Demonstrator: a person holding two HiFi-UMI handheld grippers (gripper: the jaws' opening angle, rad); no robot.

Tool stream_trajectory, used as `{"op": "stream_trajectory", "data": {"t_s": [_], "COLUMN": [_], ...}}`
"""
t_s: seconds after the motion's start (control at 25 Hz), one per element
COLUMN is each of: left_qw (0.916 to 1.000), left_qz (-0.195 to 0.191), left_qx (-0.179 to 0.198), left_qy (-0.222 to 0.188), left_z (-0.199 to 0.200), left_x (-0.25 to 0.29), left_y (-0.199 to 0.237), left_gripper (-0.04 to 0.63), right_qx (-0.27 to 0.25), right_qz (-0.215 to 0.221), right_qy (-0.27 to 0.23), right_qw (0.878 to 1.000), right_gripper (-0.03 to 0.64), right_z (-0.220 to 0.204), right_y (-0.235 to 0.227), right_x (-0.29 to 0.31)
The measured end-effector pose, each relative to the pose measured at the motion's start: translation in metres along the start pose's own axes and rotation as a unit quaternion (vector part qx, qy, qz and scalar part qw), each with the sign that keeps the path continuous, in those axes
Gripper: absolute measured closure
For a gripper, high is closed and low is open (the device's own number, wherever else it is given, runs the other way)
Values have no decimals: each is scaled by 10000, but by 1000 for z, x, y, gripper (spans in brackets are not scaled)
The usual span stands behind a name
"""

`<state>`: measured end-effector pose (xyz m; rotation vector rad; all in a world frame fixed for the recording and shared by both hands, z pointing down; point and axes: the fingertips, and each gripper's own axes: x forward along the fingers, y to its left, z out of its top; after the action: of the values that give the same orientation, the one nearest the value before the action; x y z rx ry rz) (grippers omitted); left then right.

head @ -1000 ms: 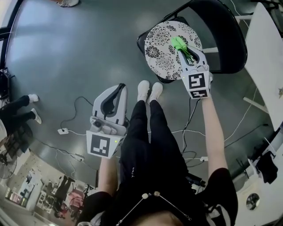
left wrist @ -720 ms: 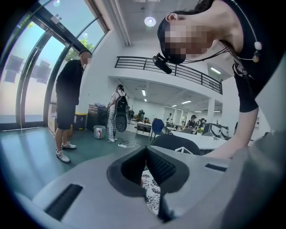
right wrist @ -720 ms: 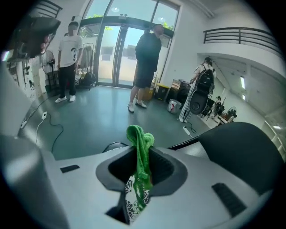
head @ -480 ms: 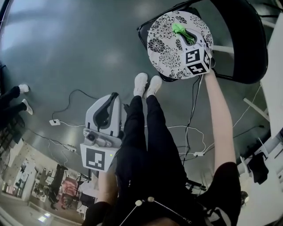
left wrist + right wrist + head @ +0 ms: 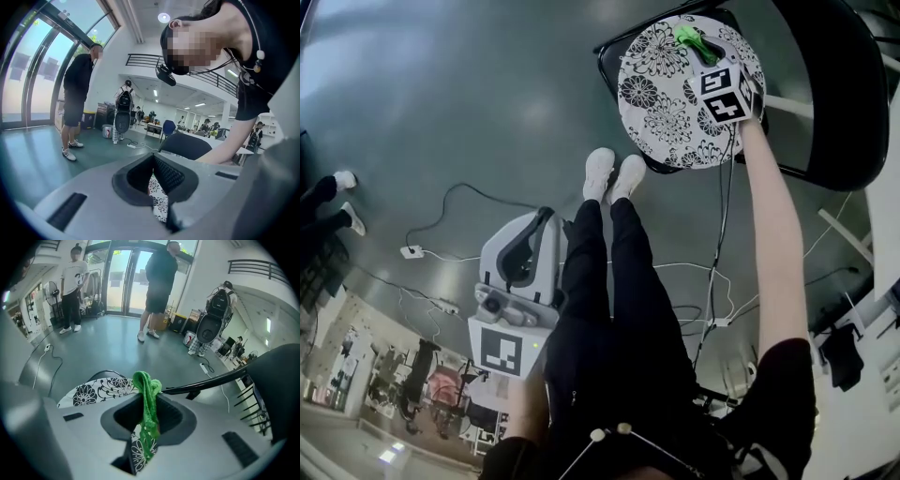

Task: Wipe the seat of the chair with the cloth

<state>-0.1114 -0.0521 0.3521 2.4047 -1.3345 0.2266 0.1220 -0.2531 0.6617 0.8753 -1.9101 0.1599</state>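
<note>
Right gripper (image 5: 705, 53) jaws clamped mid-bunch on green cloth (image 5: 692, 37) over far part of floral chair seat (image 5: 661, 103); cloth judged light, limp, grippy; left gripper (image 5: 540, 219) jaws together, empty.

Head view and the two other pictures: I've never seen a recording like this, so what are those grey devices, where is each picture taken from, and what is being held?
No robot: a person holds a grey two-jaw tool in each hand. The head view looks down from the person's head; the other pictures come from a camera on each tool. The right tool is shut on a bright green cloth, at the round black-and-white flowered seat of a black chair. The left tool hangs beside the person's legs, jaws together, empty.
</note>
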Motion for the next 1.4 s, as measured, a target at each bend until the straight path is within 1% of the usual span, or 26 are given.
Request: {"op": "stream_trajectory", "data": {"t_s": [0.2, 0.36, 0.68, 0.92, 1.12, 1.2, 1.32, 1.4], "left_qw": [9999, 9999, 9999, 9999, 9996, 9996, 9995, 9994], "left_qz": [31, 22, -32, -37, -54, -56, -94, -131], "left_qx": [-55, -50, -107, -148, -266, -279, -309, -318], "left_qy": [94, 112, 46, 57, -20, -35, -35, -18], "left_z": [-10, -12, -8, -9, -6, -4, -4, -5], "left_x": [4, 7, 17, 18, 20, 21, 22, 23], "left_y": [5, 6, 7, 9, 10, 10, 8, 6], "left_gripper": [589, 589, 589, 589, 589, 589, 589, 589], "right_qx": [-3, 41, -80, -115, 110, 123, 82, 86], "right_qz": [219, 474, 1155, 1713, 2123, 2283, 2463, 2483], "right_qy": [167, 225, 393, 418, 504, 531, 551, 541], "right_qw": [9996, 9986, 9925, 9843, 9758, 9721, 9676, 9671], "right_gripper": [532, 532, 532, 532, 532, 532, 532, 532], "right_z": [-10, -16, -39, -56, -77, -82, -86, -86], "right_y": [10, 30, 95, 155, 205, 223, 243, 247], "right_x": [22, 24, 12, -15, -39, -48, -58, -60]}}
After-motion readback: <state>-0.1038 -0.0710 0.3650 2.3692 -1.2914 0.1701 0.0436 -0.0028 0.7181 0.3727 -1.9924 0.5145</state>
